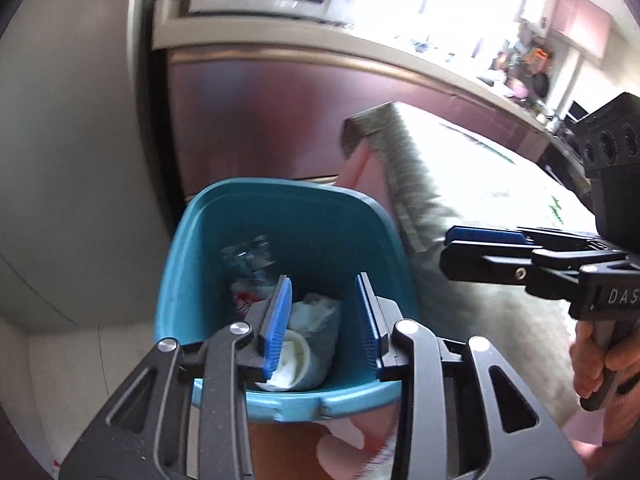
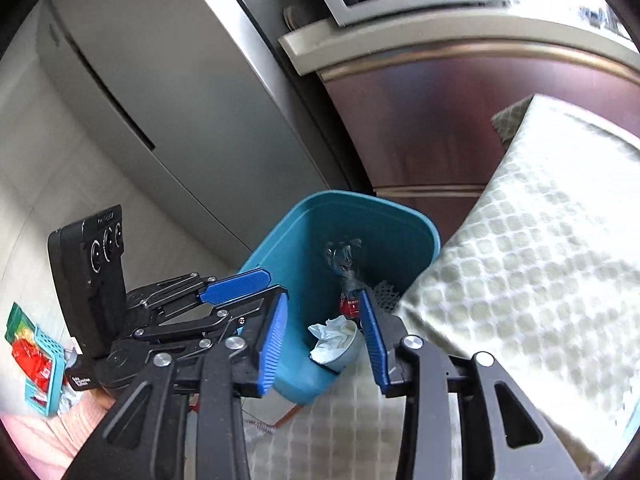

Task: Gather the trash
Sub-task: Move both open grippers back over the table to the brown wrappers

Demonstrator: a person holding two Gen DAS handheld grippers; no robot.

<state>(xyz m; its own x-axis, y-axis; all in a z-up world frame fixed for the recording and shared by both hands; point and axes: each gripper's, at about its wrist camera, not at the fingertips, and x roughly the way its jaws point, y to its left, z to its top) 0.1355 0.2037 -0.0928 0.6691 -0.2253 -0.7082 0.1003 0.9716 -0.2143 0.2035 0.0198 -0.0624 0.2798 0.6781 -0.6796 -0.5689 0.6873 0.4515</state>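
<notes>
**Both grippers empty over the blue bin**

Right now the teal trash bin [image 1: 352,224] is the thing to watch. It stands on the floor against the maroon cabinet [image 1: 260,120], just beside the edge of a table under a pale patterned cloth [image 2: 540,240]. Inside the bin lie a clear plastic bottle [image 1: 250,260] with a red label, toward the far wall, and a crumpled paper cup [image 1: 298,360] stuffed with tissue, nearer the front wall.

The left gripper [image 1: 326,324] hangs directly above the bin's mouth, its blue pads [image 1: 276,328] spread apart with nothing between them. The right gripper [image 2: 324,344] hovers just beside the bin, over the cloth's edge, jaws likewise apart and empty. Behind the bin, left of the cabinet, rises a grey refrigerator [image 2: 168,92].
</notes>
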